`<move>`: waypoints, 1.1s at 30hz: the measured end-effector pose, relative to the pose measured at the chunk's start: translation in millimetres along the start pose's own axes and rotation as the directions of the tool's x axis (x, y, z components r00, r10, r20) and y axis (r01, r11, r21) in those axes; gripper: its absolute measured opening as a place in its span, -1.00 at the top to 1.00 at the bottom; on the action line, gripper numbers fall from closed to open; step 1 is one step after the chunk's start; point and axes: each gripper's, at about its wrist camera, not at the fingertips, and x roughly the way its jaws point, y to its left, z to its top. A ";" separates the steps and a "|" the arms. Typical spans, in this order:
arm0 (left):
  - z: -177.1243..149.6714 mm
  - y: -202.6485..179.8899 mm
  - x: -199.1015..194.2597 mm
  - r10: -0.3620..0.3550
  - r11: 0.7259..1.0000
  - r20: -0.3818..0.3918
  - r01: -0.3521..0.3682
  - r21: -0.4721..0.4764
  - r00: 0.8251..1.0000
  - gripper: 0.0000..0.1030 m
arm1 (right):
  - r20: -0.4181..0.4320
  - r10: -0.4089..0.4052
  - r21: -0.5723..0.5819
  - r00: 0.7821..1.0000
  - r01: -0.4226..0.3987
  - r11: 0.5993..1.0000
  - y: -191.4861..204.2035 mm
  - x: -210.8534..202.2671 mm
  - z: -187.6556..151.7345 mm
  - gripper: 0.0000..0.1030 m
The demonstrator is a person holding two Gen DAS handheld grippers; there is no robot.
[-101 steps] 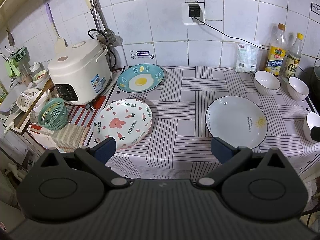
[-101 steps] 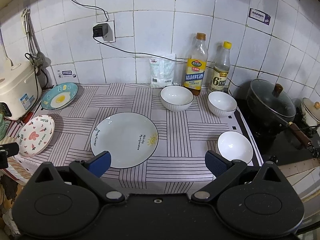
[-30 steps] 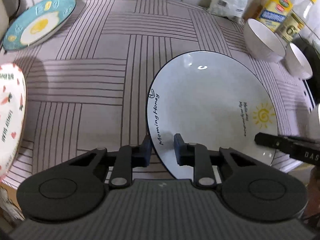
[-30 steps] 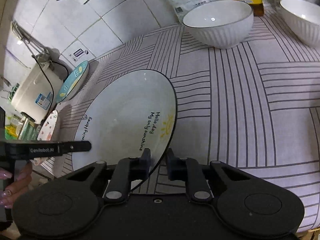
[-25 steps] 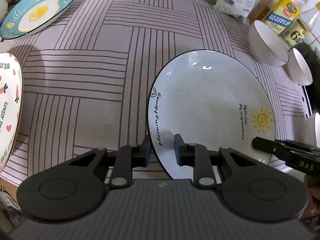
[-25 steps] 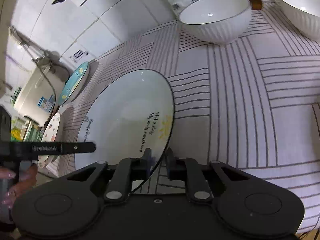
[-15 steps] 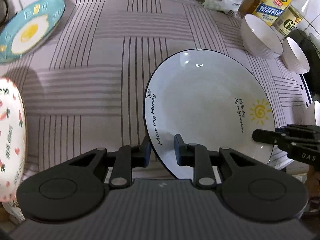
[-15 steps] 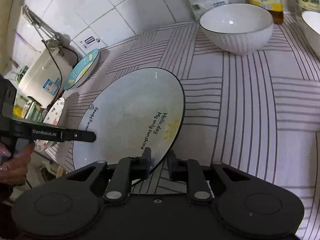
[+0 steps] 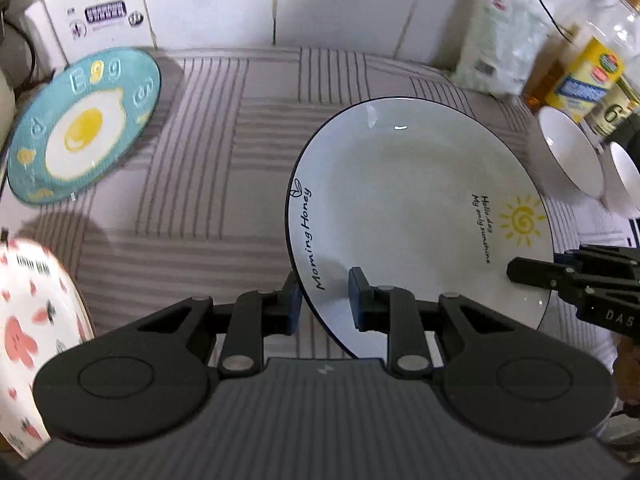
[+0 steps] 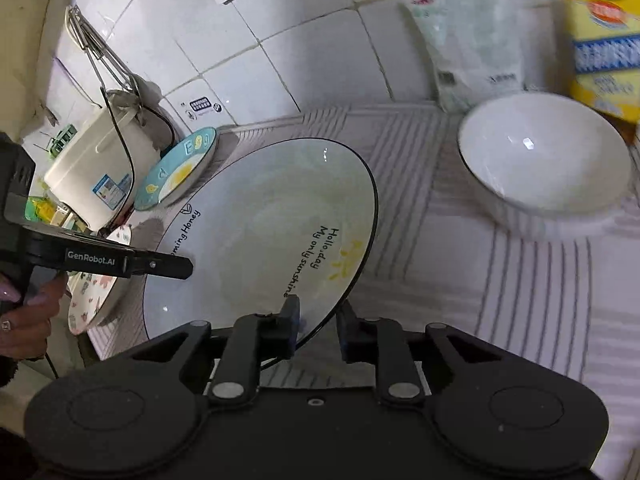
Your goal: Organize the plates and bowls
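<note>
The large white plate (image 9: pixel 412 200) with a dark rim and a yellow sun is held above the striped counter by both grippers. My left gripper (image 9: pixel 323 304) is shut on its left rim by the words "Morning Honey". My right gripper (image 10: pixel 318 326) is shut on the opposite rim by the sun; the plate also shows in the right wrist view (image 10: pixel 264 240). A blue egg plate (image 9: pixel 80 124) lies at the far left. A pink rabbit plate (image 9: pixel 32 320) lies at the near left. A white bowl (image 10: pixel 544 156) stands at the right, with a second bowl (image 9: pixel 624 172) beside it.
A white rice cooker (image 10: pixel 96 164) stands at the far left. Oil bottles (image 9: pixel 584 76) and a packet (image 9: pixel 500 52) stand against the tiled wall at the back right. The striped cloth (image 9: pixel 224 168) covers the counter.
Both grippers closed on opposite rims of the white plate and lifted it. Over the last second they carried it toward the back of the counter, nearer the wall and the egg plate.
</note>
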 end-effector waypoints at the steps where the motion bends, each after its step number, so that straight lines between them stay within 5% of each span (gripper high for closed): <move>1: 4.9 0.2 1.7 0.008 1.000 0.003 -0.008 0.005 1.000 0.56 | 0.001 -0.001 -0.004 1.000 0.001 1.000 0.3 3.3 4.1 0.53; 17: 77.7 17.2 45.9 0.060 0.998 -0.025 -0.061 -0.021 0.998 0.53 | -0.005 -0.102 0.002 0.995 0.102 0.995 5.9 53.7 58.4 0.50; 21: 85.6 19.7 60.2 0.064 0.997 -0.050 -0.066 -0.038 0.997 0.52 | -0.018 -0.143 -0.007 0.990 0.143 0.990 5.3 65.7 63.0 0.48; 22: 86.5 21.0 62.4 0.065 0.997 -0.056 -0.068 -0.048 0.996 0.52 | 0.121 -0.148 -0.022 0.982 0.152 0.988 5.8 67.9 64.5 0.48; 33: 85.4 15.0 66.8 0.106 0.993 -0.061 -0.109 -0.050 0.992 0.44 | 0.095 -0.234 -0.028 0.968 0.238 0.971 12.7 79.4 68.7 0.43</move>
